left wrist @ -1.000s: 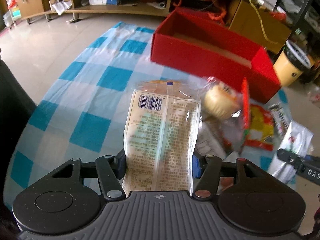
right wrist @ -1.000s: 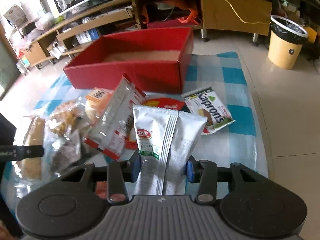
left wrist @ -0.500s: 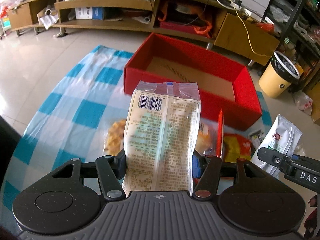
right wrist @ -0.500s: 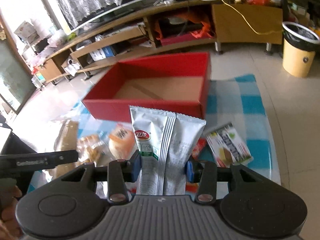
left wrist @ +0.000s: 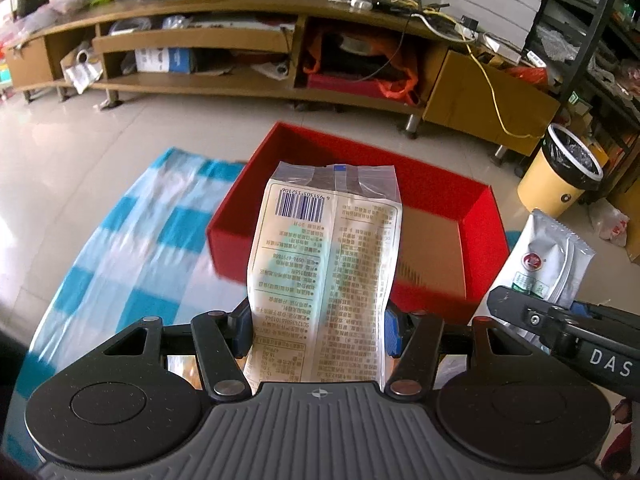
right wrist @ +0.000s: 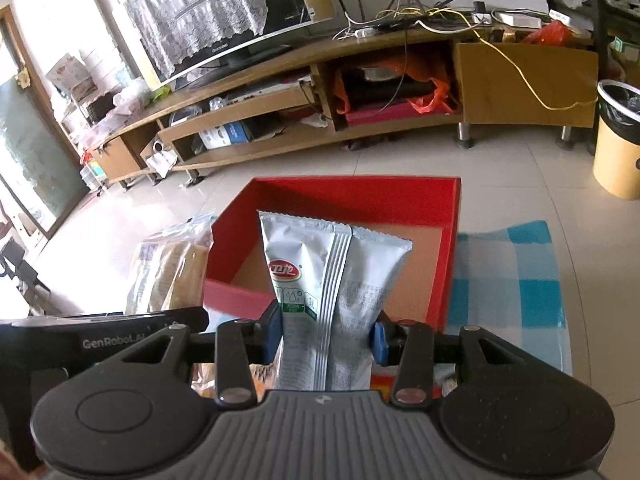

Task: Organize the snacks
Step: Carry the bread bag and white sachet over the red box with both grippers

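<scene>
My left gripper [left wrist: 318, 330] is shut on a clear bread packet [left wrist: 326, 264] with a barcode, held upright over the near wall of the open red box [left wrist: 478, 216]. My right gripper [right wrist: 324, 334] is shut on a silver snack pouch [right wrist: 332, 280] with a red logo, held over the red box [right wrist: 448, 240]. The pouch [left wrist: 544, 260] and right gripper also show at the right of the left wrist view. The bread packet [right wrist: 168, 268] and left gripper show at the left of the right wrist view. The box floor is bare cardboard.
The box sits on a blue and white checked cloth [left wrist: 132, 248] on the table. More snack packets [right wrist: 224, 380] lie below the grippers, mostly hidden. A yellow bin [left wrist: 560, 176] and a wooden TV stand [left wrist: 240, 40] stand beyond on the tiled floor.
Both grippers have risen and moved forward with their packets, from above the snack pile to over the red box. The loose snacks have dropped out of sight below.
</scene>
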